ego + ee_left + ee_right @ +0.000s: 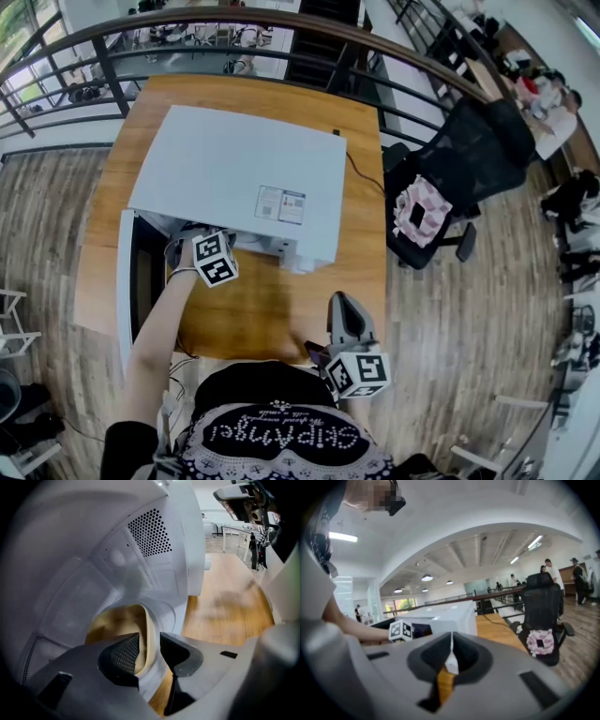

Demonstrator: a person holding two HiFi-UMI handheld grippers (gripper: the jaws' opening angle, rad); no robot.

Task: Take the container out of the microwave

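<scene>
A white microwave (234, 173) stands on the wooden table (272, 319) with its door (125, 281) swung open to the left. My left gripper (187, 246) reaches into the cavity, its tips hidden there in the head view. In the left gripper view a cream container (117, 620) sits on the cavity floor. The left gripper (149, 651) straddles the container's near rim, one pad inside and one outside, with slim gaps showing, so it is open. My right gripper (344, 305) hovers shut and empty over the table's front edge, pointing at the microwave (450, 616).
A black office chair (450, 178) with a pink cloth stands right of the table. A dark cable (361, 173) runs off the microwave's right side. A metal railing (281, 28) curves behind the table. People stand far off on the right.
</scene>
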